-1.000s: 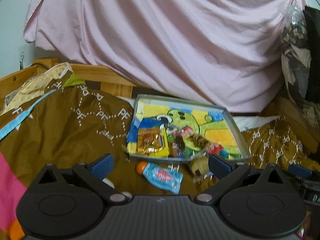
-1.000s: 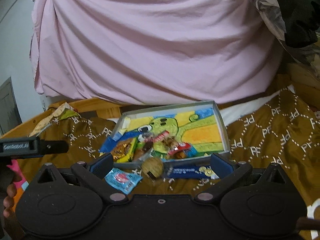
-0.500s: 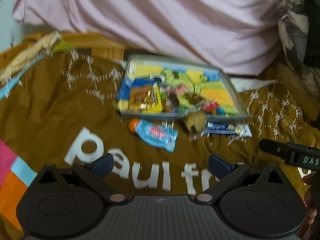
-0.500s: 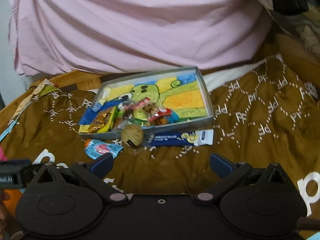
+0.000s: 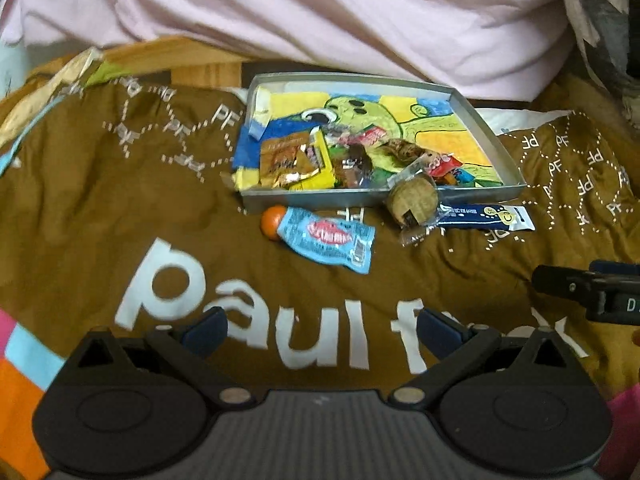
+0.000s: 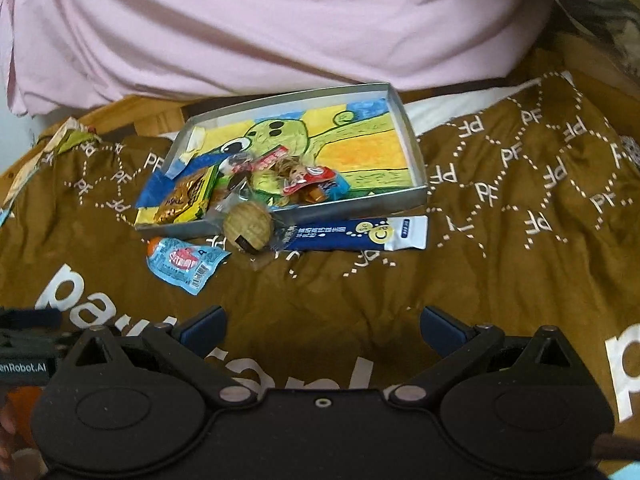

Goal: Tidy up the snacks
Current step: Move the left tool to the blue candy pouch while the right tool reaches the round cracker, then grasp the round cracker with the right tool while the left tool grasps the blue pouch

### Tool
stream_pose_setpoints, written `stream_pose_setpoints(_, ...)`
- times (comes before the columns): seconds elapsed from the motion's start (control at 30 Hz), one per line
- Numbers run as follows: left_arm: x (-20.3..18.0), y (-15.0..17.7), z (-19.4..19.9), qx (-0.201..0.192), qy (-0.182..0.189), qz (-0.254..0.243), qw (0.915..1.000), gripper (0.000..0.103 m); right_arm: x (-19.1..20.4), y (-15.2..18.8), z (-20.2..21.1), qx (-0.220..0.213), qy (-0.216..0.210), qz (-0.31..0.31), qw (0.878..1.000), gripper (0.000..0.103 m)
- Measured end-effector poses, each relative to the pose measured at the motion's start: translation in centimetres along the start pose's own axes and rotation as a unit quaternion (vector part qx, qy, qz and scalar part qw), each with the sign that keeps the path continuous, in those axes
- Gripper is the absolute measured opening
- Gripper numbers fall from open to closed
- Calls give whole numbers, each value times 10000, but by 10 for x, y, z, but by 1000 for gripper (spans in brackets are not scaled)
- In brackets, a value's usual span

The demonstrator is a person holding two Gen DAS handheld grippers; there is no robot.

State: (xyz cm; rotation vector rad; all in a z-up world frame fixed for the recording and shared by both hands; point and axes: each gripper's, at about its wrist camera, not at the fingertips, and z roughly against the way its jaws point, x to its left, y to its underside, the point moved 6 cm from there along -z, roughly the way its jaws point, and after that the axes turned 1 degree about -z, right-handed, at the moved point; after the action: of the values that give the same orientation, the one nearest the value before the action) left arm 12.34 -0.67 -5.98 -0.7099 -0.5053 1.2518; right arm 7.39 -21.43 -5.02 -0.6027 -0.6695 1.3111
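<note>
Brown "paul frank" blanket (image 5: 80, 216), pink sheet behind. Tin tray (image 5: 490, 136) holds most snacks; three are left along its near wall: blue pouch (image 5: 328, 238), round wrapped cookie (image 5: 412, 200), navy sachet (image 6: 356, 236). Both grippers, left gripper (image 5: 320, 330) and right gripper (image 6: 322, 326), are held wide, empty. Pick-up judged pending; a descent onto one stray is called for.

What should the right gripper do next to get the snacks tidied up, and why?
Probably move the right gripper forward to the long blue packet. It lies on the brown blanket just outside the tray, nearest that side, and the jaws are open and empty.
</note>
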Motion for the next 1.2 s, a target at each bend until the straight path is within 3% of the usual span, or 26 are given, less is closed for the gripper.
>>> stream_pose_setpoints(0.17, 1, -6, -14, -41, -65, -189, 9998, 103, 10, -10, -12, -234, -38, 304, 9993, 102)
stream_pose_setpoints(0.5, 25, -19, -42, -61, 145, 441, 9989, 103, 25, -22, -31, -653, -372, 675, 9949, 102)
stream_pose_setpoints(0.73, 33, -30, -60, -144, 389, 766, 9962, 103, 48, -19, -46, -1012, -159, 1628, 9813, 102)
stream_pose_setpoints(1.0, 35, -36, -80, -70, 470, 905, 9948, 103, 65, -10, -78, -881, -136, 2238, 9705, 102)
stream_pose_setpoints(1.2, 38, -37, -88, -75, 487, 886, 9948, 103, 73, -9, -103, -782, -125, 2378, 9681, 93)
